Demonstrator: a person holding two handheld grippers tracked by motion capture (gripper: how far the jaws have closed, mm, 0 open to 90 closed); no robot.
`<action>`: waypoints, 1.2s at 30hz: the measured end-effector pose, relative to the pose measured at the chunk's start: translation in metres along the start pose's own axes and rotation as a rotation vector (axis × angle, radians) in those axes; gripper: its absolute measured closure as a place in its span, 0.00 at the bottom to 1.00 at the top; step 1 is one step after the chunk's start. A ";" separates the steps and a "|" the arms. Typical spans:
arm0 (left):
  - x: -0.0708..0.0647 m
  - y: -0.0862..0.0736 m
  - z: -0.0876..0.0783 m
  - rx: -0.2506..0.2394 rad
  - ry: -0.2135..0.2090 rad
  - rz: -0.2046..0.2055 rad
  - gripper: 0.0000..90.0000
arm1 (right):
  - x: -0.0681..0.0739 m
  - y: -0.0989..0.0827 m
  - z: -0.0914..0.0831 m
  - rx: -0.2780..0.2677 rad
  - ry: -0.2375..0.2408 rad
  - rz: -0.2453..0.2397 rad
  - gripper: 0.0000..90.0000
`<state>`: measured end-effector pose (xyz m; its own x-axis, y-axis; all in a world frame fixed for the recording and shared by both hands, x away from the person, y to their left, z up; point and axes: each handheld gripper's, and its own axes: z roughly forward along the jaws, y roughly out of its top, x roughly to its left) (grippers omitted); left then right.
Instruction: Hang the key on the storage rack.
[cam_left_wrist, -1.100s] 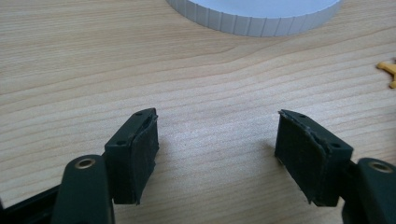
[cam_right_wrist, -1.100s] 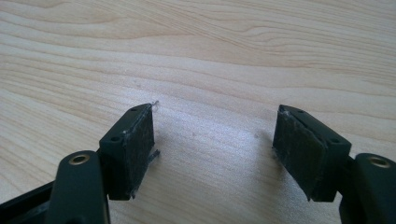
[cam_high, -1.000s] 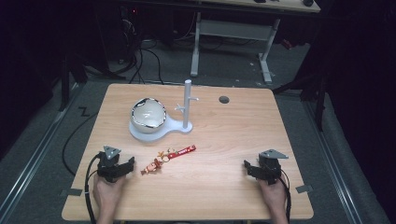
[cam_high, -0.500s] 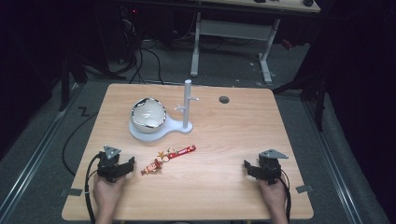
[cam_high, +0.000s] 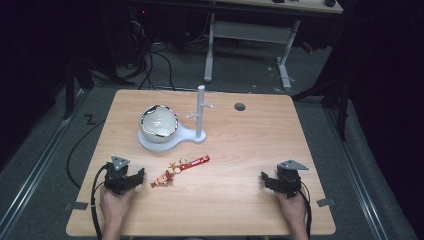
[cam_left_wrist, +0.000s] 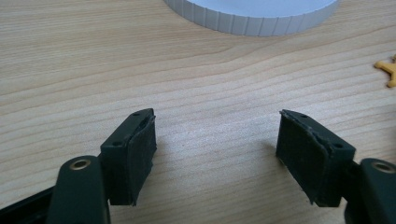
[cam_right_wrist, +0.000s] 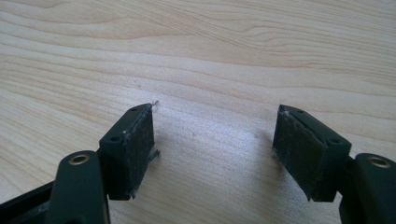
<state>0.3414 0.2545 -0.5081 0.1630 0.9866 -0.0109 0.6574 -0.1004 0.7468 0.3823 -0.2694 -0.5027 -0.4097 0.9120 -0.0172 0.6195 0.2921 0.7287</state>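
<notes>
Nothing differs from a second ago: both grippers stay parked on the table (cam_high: 240, 145) near its front edge, the left gripper (cam_high: 136, 176) and the right gripper (cam_high: 266, 179) well apart, each with jaws spread wide and empty. Bowl (cam_high: 158, 122) sits on the white stand (cam_high: 172, 140), and the toy (cam_high: 163, 178) and red wrapper (cam_high: 195, 162) lie just right of the left gripper.
</notes>
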 end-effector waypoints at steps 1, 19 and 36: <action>0.000 0.000 0.000 -0.004 -0.004 -0.003 0.33 | 0.000 0.000 0.000 0.000 0.000 0.000 0.33; -0.001 0.001 -0.009 -0.046 -0.092 -0.015 0.37 | 0.000 0.000 0.000 0.000 0.000 0.000 0.33; -0.027 0.010 -0.024 -0.089 -0.196 0.045 0.39 | 0.000 0.000 0.000 0.000 0.000 0.000 0.33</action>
<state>0.3255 0.2304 -0.4845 0.3365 0.9365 -0.0987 0.5799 -0.1235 0.8053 0.3824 -0.2694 -0.5027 -0.4100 0.9119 -0.0171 0.6193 0.2922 0.7288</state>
